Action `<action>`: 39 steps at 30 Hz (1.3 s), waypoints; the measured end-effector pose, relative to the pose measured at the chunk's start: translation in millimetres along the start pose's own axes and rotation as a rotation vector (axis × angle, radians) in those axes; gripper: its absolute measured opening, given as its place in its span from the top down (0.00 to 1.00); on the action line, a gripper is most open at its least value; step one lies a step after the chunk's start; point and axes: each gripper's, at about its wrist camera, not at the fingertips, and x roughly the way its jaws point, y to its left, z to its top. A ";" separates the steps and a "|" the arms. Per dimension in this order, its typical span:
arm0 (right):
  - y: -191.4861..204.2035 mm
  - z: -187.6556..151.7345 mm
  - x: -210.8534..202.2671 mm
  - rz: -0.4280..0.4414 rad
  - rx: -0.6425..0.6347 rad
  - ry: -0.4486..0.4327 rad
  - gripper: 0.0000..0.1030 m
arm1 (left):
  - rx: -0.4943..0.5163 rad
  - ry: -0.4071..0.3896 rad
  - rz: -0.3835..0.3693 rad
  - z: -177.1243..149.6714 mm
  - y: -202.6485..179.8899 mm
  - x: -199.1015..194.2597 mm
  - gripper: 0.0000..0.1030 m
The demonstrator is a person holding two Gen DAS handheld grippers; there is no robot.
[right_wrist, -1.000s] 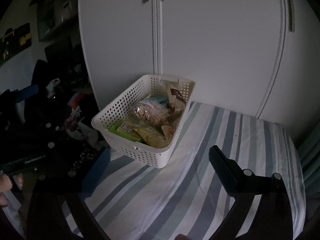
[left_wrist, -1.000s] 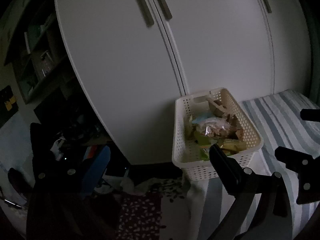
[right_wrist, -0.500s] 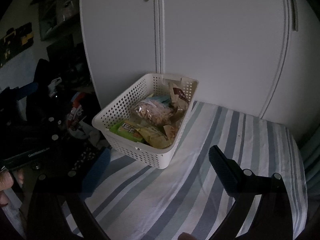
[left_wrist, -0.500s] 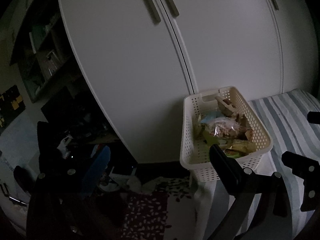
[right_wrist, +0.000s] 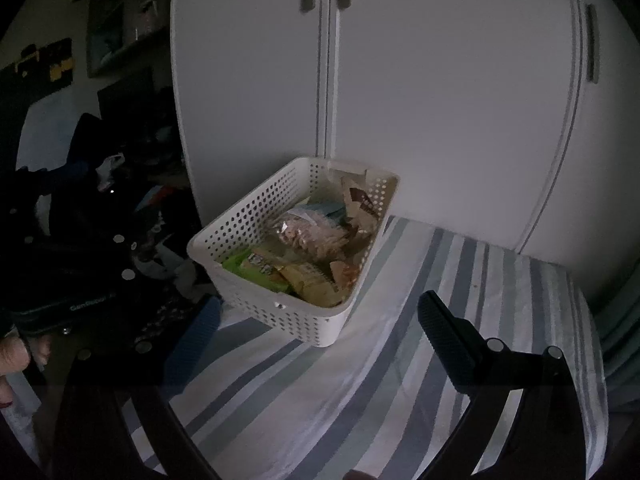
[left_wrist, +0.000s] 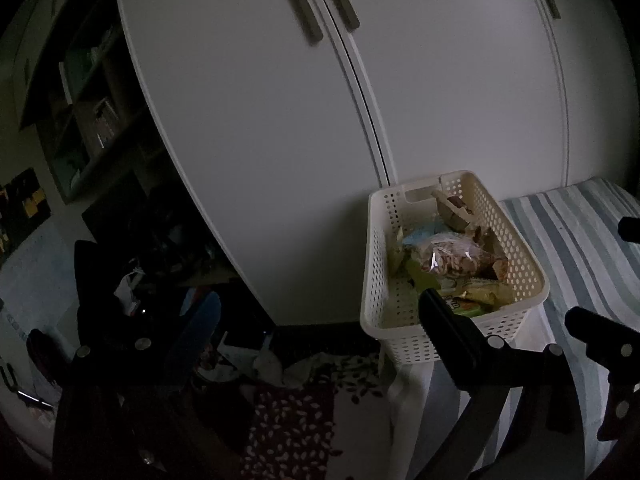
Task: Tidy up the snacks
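Now, sitting at the corner of the striped bed (right_wrist: 420,360): white perforated plastic basket (right_wrist: 280,312), rectangular, rounded corners, handle slot cut in the far wall. Packed with snack packets: clear crinkly bag of snacks (right_wrist: 308,234) glinting in the middle, green wrapper (right_wrist: 256,266) at the near end, pale yellow packets (right_wrist: 308,276) beside it, brown-and-white pouch (right_wrist: 360,204) leaning on the far wall. Smooth sheet in grey, blue and white bands underneath. Right behind, flat white wardrobe doors (right_wrist: 440,100) with long grey bar handles. Off the bed's edge, dim clutter on the floor (left_wrist: 292,408), dark red leaf-print fabric (left_wrist: 288,432) among it, open shelves (left_wrist: 92,100) up on the wall. Left claw (left_wrist: 316,332) spread wide, holding nothing, short of the basket's near end, ribbed black finger overlapping that wall. Right claw (right_wrist: 320,332) equally wide and empty, low over the sheet, basket just ahead between its fingers. Fingertips of a hand (right_wrist: 16,356) at the frame's left edge.
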 end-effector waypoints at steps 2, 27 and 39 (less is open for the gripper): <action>-0.6 0.4 0.4 -0.015 -0.003 -0.001 0.05 | 0.001 -0.002 -0.002 0.1 0.1 0.3 0.02; 3.9 -1.4 0.8 -0.025 -0.017 0.006 0.05 | -0.002 -0.004 -0.014 -1.8 -6.9 2.3 0.02; -0.4 -0.2 1.0 -0.017 0.000 0.002 0.05 | 0.002 -0.005 -0.014 -0.2 -10.2 0.9 0.02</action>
